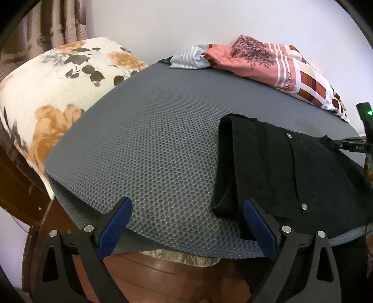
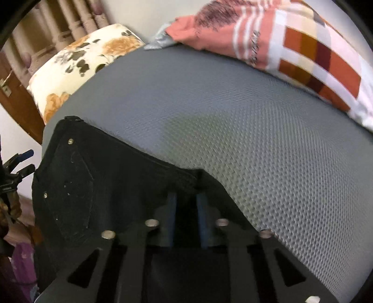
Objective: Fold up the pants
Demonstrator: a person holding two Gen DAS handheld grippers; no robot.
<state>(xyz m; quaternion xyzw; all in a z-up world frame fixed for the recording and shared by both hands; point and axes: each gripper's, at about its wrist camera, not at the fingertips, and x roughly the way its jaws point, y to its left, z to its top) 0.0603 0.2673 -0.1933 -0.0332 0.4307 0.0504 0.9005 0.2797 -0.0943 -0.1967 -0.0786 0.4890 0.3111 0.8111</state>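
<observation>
A brown patterned curtain (image 1: 58, 21) is hanging at the far left against the white wall (image 1: 163, 21), and below it a cream floral pillow (image 1: 58, 79) is lying off the left end of the grey honeycomb mat (image 1: 151, 139), its edge touching the mat. Lower down, the left gripper (image 1: 186, 221) is hovering over the mat's near edge with its blue-padded jaws standing wide apart and nothing between them; its right finger is sitting just beside the near left corner of the black pants (image 1: 291, 174) without pressing on them. The pants are lying folded on the right part of the mat, close to its near edge, with a pocket and two metal rivets facing up and a folded-over flap forming the left border. Behind them, along the wall, a striped pale cloth (image 1: 188, 58) and a pink and chequered bundle of fabric (image 1: 268, 63) are resting at the back of the mat, well apart from the pants. At the far right edge of the left wrist view the right gripper (image 2: 187, 200) is reaching in to the pants' right side; its own camera is showing its blue pads drawn close together on a raised ridge of black fabric, so it is grasping the pants there, though that view is blurred.
</observation>
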